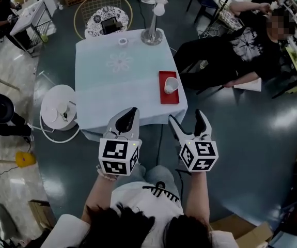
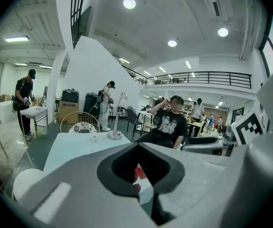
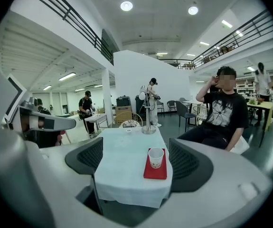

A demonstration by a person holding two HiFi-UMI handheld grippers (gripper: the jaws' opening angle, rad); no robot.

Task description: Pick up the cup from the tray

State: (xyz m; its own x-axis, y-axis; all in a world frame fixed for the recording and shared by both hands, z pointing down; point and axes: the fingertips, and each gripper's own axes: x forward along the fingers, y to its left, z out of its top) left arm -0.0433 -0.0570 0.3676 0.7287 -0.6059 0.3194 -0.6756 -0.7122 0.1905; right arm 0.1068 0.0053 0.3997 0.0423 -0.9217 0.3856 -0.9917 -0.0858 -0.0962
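The cup [image 1: 171, 85] stands upright and untouched on the red tray [image 1: 169, 98], just right of centre in the head view, on a table [image 1: 112, 81] draped in pale blue cloth. Nothing of the pick-up is done yet: both grippers hang in the lower middle of the frame, short of the table's near edge and well apart from the cup. The right gripper [image 1: 186, 117] has its jaws spread wide with nothing between them; in its own view the cup [image 3: 155, 156] and tray [image 3: 155, 172] sit far off in the centre, framed by the gap. The left gripper [image 1: 129, 115] has its jaws drawn together on nothing, and the small opening between its pads shows only a sliver of red and a bit of white too small to name. By this reading the whole job is left: the reach, the closing on the cup and the lift.

The tray lies hard against the table's right edge, near the front right corner, so the cup has little cloth between it and the drop on that side. Left of the tray the cloth is bare. A metal stand [image 1: 153, 32] keeps to the far edge at the top of the frame, well apart from the cup. A seated person [image 1: 241, 50] fills the upper right, legs close to the table's right side, which crowds that flank. A white round stool [image 1: 58, 107] sits off the table's left. The approach from the near edge, over open floor, looks the freest line
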